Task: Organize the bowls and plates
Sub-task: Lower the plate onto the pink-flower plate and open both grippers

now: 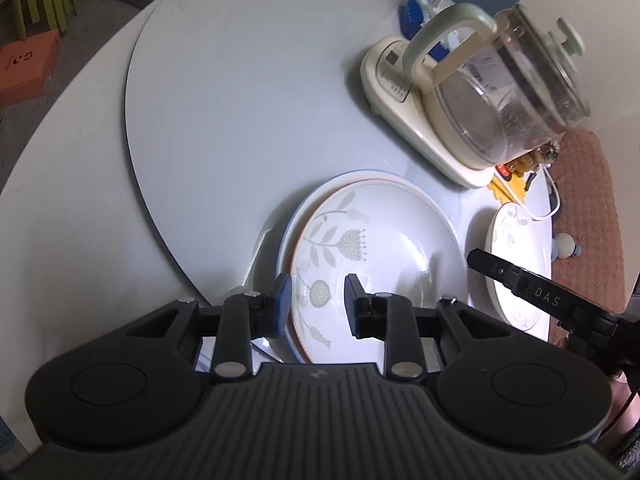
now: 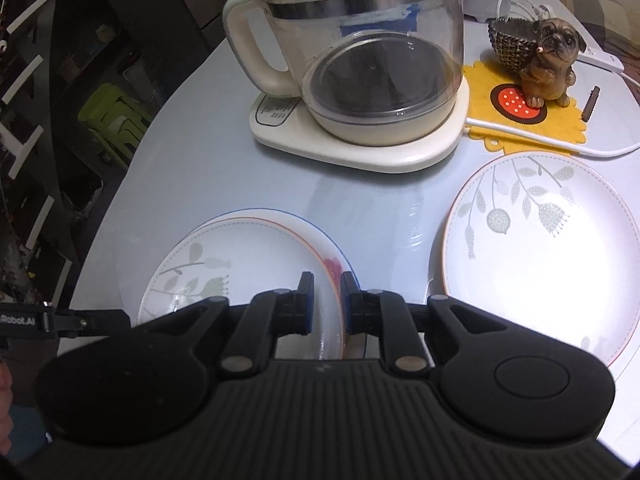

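While right fingers (image 2: 344, 300) pinch plate (image 2: 248, 256); left fingers (image 1: 282, 300) apart.

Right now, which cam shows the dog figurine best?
Right wrist view: the dog figurine is whole and sharp, standing on the yellow mat beside the kettle. Left wrist view shows only a sliver behind the kettle.

Left gripper (image 1: 316, 306) sits at lower centre of its own view, pointing steeply downward, jaws parted with clear space between the blue pads. Right gripper (image 2: 326, 304) sits at lower centre of its view, likewise angled downward, jaws clamped on the rim of a floral plate (image 2: 248, 256).
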`<action>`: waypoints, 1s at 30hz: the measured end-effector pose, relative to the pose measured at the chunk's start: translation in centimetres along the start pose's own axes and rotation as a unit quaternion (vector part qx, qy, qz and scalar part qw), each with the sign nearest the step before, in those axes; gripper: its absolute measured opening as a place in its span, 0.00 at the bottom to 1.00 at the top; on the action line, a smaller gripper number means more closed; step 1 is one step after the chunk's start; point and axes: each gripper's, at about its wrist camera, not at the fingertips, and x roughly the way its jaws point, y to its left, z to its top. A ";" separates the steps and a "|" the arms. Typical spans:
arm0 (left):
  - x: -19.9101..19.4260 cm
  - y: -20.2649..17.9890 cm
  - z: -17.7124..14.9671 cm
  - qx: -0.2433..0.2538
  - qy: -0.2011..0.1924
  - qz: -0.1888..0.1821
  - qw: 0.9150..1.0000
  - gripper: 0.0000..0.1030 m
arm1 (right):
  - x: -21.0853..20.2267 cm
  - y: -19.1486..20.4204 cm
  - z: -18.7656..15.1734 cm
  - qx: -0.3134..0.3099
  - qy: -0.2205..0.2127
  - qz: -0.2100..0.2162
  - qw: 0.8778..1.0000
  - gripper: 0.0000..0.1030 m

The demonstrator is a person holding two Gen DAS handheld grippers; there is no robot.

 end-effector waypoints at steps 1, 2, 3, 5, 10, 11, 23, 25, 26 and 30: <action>-0.6 -0.2 0.0 0.005 -0.007 0.002 1.000 0.31 | -0.5 0.2 0.0 -0.002 -0.005 -0.002 1.000 0.16; -1.2 -0.4 -0.1 0.010 -0.014 0.004 1.000 0.31 | -0.9 0.4 0.1 -0.003 -0.011 -0.004 1.000 0.16; -1.9 -0.6 -0.1 0.017 -0.021 0.004 1.000 0.31 | -1.4 0.6 0.1 -0.004 -0.016 -0.004 1.000 0.16; -3.3 -1.2 -0.4 0.029 -0.035 0.005 0.999 0.31 | -2.7 1.1 0.2 -0.007 -0.028 -0.006 1.000 0.16; -6.9 -2.5 -1.5 0.061 -0.071 0.017 0.996 0.31 | -6.2 2.3 0.1 -0.012 -0.057 -0.009 0.998 0.16; -7.7 -2.8 -1.9 0.067 -0.078 0.018 0.994 0.31 | -6.9 2.5 0.1 -0.012 -0.060 -0.009 0.998 0.16; -16.3 -5.4 -7.1 0.113 -0.156 0.031 0.981 0.31 | -15.8 5.4 -2.3 -0.008 -0.109 0.009 0.994 0.16; -17.5 -5.7 -8.0 0.117 -0.164 0.033 0.979 0.31 | -17.2 5.8 -2.6 -0.010 -0.120 0.018 0.993 0.16; -18.3 -5.8 -8.6 0.117 -0.167 0.034 0.978 0.31 | -17.8 6.0 -2.8 -0.012 -0.125 0.019 0.992 0.16; -20.3 -6.2 -10.3 0.115 -0.183 0.038 0.976 0.32 | -20.0 6.5 -3.9 -0.023 -0.140 0.023 0.990 0.16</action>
